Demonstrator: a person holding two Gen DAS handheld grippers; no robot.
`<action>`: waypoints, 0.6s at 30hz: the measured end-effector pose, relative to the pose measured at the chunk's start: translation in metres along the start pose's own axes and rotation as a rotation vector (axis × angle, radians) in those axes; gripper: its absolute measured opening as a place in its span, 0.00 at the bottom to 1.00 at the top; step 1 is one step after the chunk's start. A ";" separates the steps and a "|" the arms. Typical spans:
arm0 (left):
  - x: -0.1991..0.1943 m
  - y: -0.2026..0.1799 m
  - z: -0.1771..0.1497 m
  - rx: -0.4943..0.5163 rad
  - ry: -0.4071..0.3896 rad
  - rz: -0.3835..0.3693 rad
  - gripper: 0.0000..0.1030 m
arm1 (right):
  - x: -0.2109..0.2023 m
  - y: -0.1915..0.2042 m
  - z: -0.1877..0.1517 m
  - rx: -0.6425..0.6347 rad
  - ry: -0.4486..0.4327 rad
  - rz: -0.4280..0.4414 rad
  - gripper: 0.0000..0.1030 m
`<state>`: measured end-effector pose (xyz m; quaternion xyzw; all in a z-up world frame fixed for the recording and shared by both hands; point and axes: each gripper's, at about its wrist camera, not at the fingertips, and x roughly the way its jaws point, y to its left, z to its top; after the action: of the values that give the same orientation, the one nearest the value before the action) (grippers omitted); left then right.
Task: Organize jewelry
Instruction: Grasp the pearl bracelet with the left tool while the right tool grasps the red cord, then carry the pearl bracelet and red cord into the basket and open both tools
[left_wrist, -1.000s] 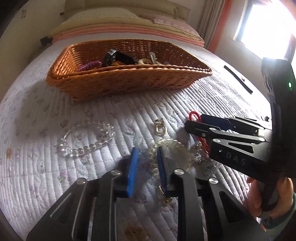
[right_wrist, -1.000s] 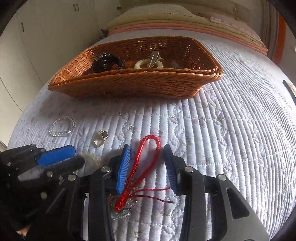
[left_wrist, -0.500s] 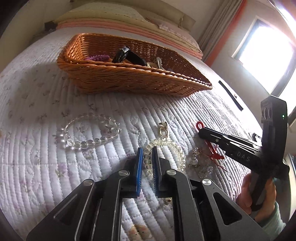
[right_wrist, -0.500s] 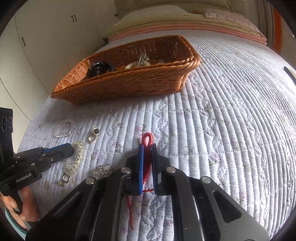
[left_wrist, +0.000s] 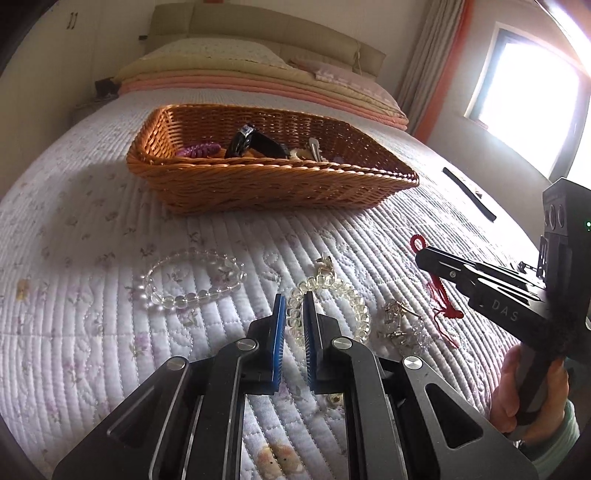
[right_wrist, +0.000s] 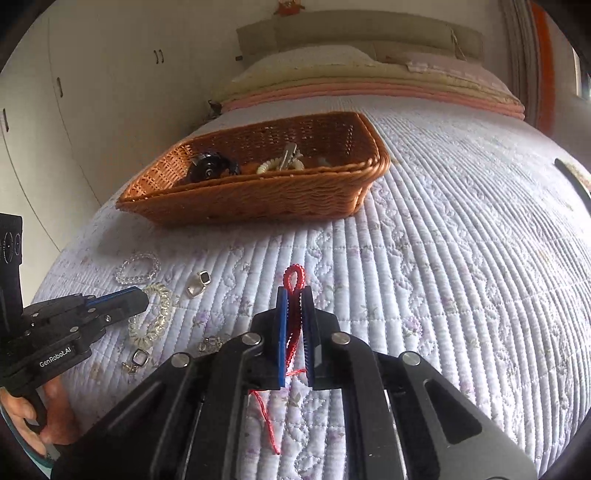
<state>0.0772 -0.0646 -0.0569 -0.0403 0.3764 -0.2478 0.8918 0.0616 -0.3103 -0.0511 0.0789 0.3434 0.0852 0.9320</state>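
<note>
The red cord bracelet (right_wrist: 294, 317), light and limp, hangs pinched mid-length in the right gripper (right_wrist: 294, 325); the left gripper (left_wrist: 294, 321) clamps the springy clear coil bracelet (left_wrist: 332, 299) by its near side, above the quilt (left_wrist: 92, 258), short of the wicker basket (left_wrist: 266, 184).

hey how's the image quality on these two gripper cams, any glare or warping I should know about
Left wrist view: the window is blown out white, washing the quilt near it; fisheye bends the bed edges. Right wrist view: even light, no glare, basket and red cord sharp, same barrel warping, dark corners.
</note>
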 end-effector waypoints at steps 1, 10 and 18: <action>-0.002 0.000 0.001 -0.002 -0.012 -0.002 0.08 | -0.002 0.001 0.001 -0.003 -0.008 0.002 0.06; -0.046 0.003 0.032 -0.025 -0.153 -0.036 0.08 | -0.036 0.005 0.035 -0.013 -0.100 0.056 0.06; -0.069 0.009 0.099 -0.008 -0.278 0.001 0.08 | -0.046 0.023 0.107 -0.086 -0.202 0.061 0.06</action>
<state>0.1082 -0.0355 0.0567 -0.0776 0.2501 -0.2381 0.9353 0.0951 -0.3074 0.0631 0.0575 0.2410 0.1200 0.9614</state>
